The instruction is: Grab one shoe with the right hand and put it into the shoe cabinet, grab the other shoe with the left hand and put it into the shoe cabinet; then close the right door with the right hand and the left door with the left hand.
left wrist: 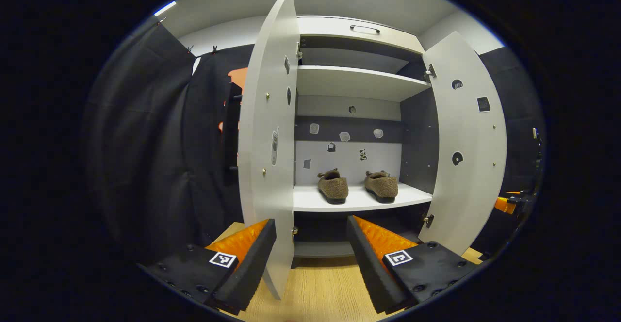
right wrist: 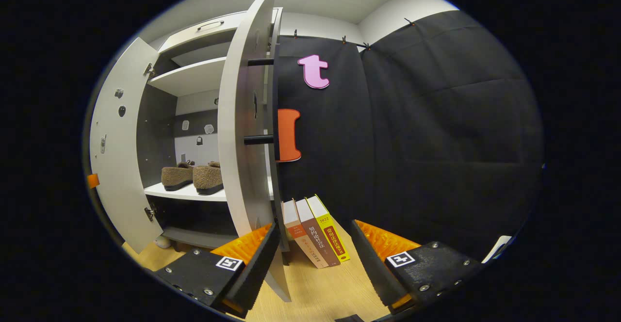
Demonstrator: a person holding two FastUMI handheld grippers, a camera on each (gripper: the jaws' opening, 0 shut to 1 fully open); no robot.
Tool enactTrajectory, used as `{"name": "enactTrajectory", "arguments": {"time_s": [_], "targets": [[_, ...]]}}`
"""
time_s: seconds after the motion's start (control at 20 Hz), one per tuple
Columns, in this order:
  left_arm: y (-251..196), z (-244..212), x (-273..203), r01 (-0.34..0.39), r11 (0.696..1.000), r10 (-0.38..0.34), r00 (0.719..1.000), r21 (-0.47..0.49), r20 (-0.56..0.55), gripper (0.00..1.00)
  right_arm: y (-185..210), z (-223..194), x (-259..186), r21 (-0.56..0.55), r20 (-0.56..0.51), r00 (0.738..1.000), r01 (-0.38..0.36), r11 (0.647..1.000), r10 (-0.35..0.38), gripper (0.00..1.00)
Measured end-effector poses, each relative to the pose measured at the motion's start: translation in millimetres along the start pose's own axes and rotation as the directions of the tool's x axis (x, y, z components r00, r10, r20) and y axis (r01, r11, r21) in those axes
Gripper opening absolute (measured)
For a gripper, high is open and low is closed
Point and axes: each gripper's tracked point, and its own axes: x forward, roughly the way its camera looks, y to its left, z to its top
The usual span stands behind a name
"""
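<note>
Two fuzzy brown shoes (left wrist: 357,186) on smooth white shelf (left wrist: 361,200); both grippers agape, empty.

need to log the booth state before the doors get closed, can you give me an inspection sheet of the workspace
surface: wooden floor, bare in front of the cabinet.
job's things: two brown shoes side by side on a white shelf in the shoe cabinet; left door and right door both open.
clutter: three books leaning beside the cabinet.
grippers: left hand-held gripper open, empty, fingers either side of the left door's edge; right hand-held gripper open, empty.
cables: nothing seen.
surroundings: black cloth walls, white ceiling.
</note>
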Motion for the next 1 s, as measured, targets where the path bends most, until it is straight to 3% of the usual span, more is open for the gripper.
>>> {"name": "enactTrajectory", "arguments": {"time_s": [0.4, 1.0], "targets": [[19, 3, -6, -0.025, 1.000, 0.025, 1.000, -0.007, 0.011, 0.96, 22, 4, 0, 0.029, 0.004, 0.998, -0.061, 0.998, 0.061, 0.91], [59, 1, -15, -0.084, 0.996, 0.085, 0.996, -0.019, 0.010, 0.97, 106, 0, 1, 0.032, -0.015, 0.978, -0.208, 0.978, 0.209, 0.91]]}}
